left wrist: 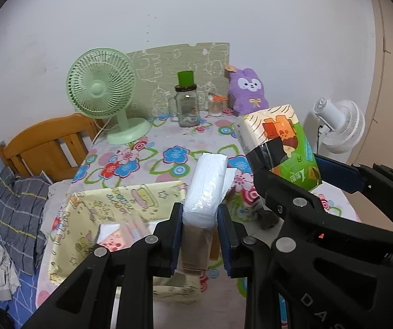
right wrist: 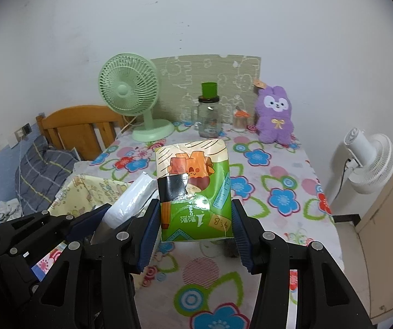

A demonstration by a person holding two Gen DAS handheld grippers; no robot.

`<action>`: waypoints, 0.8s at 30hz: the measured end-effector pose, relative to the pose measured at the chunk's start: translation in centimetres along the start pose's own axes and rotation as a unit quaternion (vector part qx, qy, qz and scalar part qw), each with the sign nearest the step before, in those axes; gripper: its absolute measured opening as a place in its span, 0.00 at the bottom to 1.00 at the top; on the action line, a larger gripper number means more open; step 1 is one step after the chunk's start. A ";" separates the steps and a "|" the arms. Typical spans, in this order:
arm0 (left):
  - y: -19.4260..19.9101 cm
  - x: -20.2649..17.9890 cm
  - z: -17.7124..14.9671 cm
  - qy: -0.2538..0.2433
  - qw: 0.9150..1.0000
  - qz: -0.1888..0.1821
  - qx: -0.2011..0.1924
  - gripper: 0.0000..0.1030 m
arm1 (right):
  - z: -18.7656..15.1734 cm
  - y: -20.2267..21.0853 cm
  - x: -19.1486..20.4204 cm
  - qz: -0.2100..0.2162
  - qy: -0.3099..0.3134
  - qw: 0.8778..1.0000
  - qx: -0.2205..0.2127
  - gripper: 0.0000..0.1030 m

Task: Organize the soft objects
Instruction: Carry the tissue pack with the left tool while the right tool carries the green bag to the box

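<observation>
Between the blue pads of the left gripper (left wrist: 199, 226) sits a white tissue pack (left wrist: 206, 189), squeezed narrow, its long axis running away from the tongs toward the far wall. Just below and to the left of it lies the yellow fabric basket (left wrist: 86, 208), open-topped, with a pink-and-white packet already inside; the left hand is the nearer of the two to that basket, so I judge its pack goes in first, with a short drop down and left.

Close on the right, the right gripper (right wrist: 196, 219) is clamped on a green tissue pack (right wrist: 196, 186), held upright by its lower end with jaws partly spread by its width. To reach the basket it would have to cross the left gripper, which stands in the way.

Farther out, the flowered tablecloth (right wrist: 278, 181) lies bare in the middle. Along the back stand a green fan (left wrist: 100, 93), a glass jar (left wrist: 187, 104) and a purple plush rabbit (right wrist: 274, 115), well apart from both hands.
</observation>
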State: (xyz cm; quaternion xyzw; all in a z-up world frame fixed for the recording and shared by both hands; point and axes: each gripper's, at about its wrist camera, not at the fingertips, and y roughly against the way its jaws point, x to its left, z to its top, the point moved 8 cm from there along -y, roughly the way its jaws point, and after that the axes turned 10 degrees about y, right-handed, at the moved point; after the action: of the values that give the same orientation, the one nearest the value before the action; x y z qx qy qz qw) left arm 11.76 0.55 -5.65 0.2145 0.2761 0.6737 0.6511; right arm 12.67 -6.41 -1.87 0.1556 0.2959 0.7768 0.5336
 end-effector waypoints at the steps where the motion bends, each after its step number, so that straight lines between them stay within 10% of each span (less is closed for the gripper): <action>1: -0.1 0.4 0.1 0.002 1.000 0.002 0.000 0.23 | 0.2 -0.2 0.3 0.002 0.001 1.000 0.000 0.53; 24: -2.3 8.5 -0.4 0.041 0.998 0.043 0.015 0.25 | 1.6 -5.1 7.9 0.066 0.046 0.997 0.022 0.52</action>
State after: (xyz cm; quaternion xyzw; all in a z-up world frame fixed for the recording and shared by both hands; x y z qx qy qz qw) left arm 12.75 8.94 -8.08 0.2083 0.3036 0.7049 0.6063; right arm 14.34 2.65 -4.41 0.1501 0.3264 0.8099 0.4636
